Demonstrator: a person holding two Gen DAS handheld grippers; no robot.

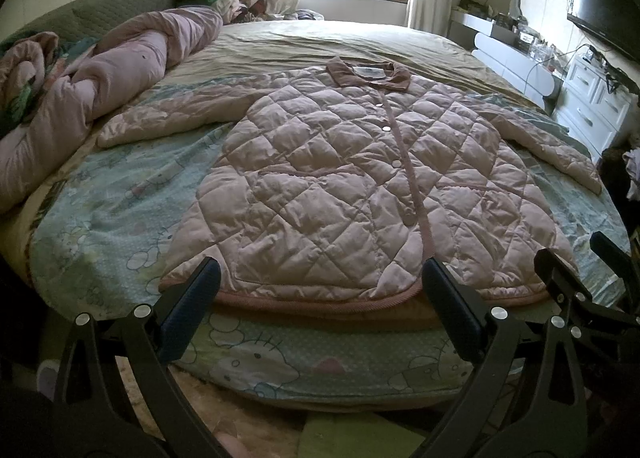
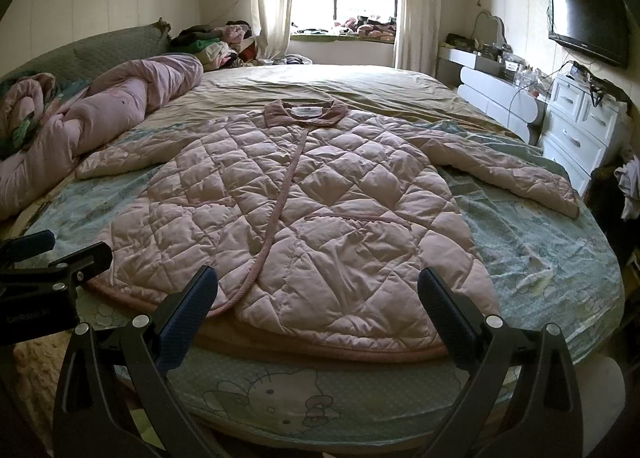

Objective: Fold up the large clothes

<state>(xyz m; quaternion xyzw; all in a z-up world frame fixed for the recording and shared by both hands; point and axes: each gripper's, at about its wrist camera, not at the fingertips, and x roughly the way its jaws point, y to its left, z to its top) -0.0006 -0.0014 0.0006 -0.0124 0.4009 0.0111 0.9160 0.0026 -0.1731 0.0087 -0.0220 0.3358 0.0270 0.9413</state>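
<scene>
You held both tools, left tool [image 1: 320, 282] and right tool [image 2: 318, 286], spread wide and empty at the hem of the flat-laid jacket [image 1: 360, 178], ready to grip

Bed [image 2: 560, 278] carries quilted jacket [image 2: 304, 218], and seemingly a bunched pink duvet [image 2: 112, 110].

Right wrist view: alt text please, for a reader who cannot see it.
A pink quilted jacket lies spread flat, front up and sleeves out, on a bed. The open right gripper hovers at its hem, with the left gripper at the left edge.
</scene>
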